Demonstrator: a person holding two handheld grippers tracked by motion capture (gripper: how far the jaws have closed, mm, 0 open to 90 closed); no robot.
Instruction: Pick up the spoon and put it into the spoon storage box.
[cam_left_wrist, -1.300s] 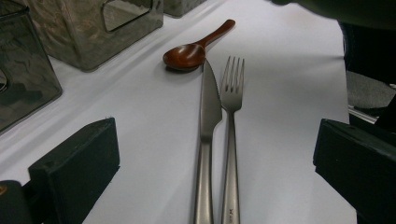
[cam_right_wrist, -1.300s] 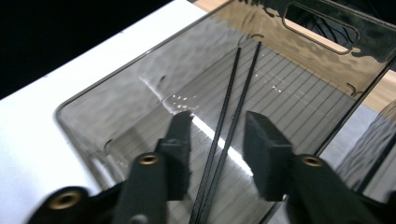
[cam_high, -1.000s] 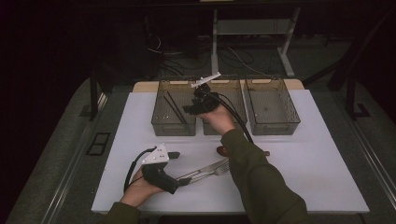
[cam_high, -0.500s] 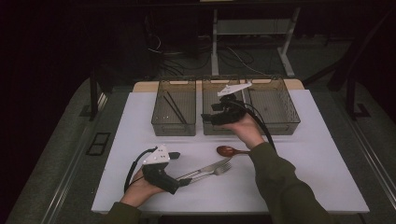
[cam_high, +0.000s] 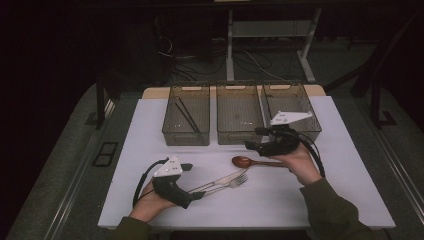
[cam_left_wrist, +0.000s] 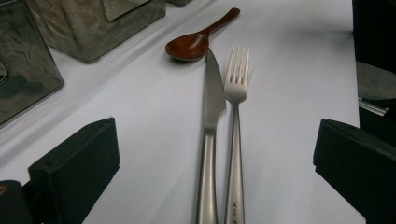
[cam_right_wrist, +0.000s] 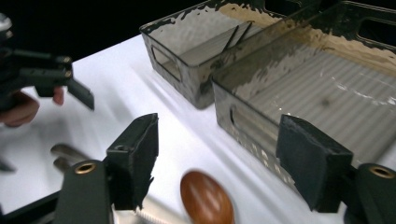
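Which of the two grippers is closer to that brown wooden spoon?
The right gripper: its open jaws sit just above the wooden spoon. The left gripper rests farther off, at the handle ends of the knife and fork.

In the right gripper view, the wooden spoon (cam_right_wrist: 207, 198) is blurred and its handle runs off the bottom edge; the knife and fork (cam_right_wrist: 65, 156) are smeared grey shapes partly behind the near jaw. In the left gripper view, the knife (cam_left_wrist: 211, 140) and fork (cam_left_wrist: 235, 140) handles are cut by the bottom edge. In the high view, the right hand (cam_high: 299, 162) covers the spoon's handle end.
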